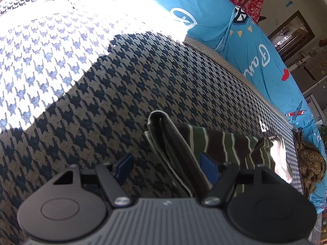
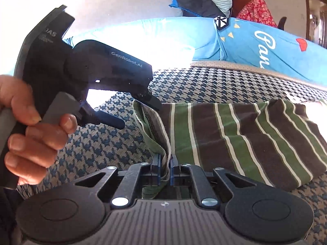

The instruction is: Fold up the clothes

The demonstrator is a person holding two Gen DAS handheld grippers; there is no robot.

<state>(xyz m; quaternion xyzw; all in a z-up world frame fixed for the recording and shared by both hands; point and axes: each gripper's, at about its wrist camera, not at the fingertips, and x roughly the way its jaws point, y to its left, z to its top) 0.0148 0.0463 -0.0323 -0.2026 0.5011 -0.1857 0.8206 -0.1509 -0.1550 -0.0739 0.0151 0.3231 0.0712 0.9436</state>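
Note:
A brown, green and white striped garment (image 2: 235, 136) lies folded on a houndstooth blanket (image 2: 92, 143). My right gripper (image 2: 165, 172) is shut on the garment's near left edge, with cloth pinched between the blue pads. A hand (image 2: 34, 138) holds my left gripper (image 2: 136, 112), which hovers over the garment's far left corner. In the left wrist view the left gripper (image 1: 166, 169) stands open; the striped garment (image 1: 224, 149) has its folded edge between the fingers and lies against the right fingertip (image 1: 208, 168).
The houndstooth blanket (image 1: 122, 94) covers a bed, partly in bright sunlight. A blue printed sheet (image 1: 255, 57) runs along the far side. A brown patterned cloth (image 1: 310, 163) sits at the right edge. Red floral fabric (image 2: 257, 10) and pillows lie beyond.

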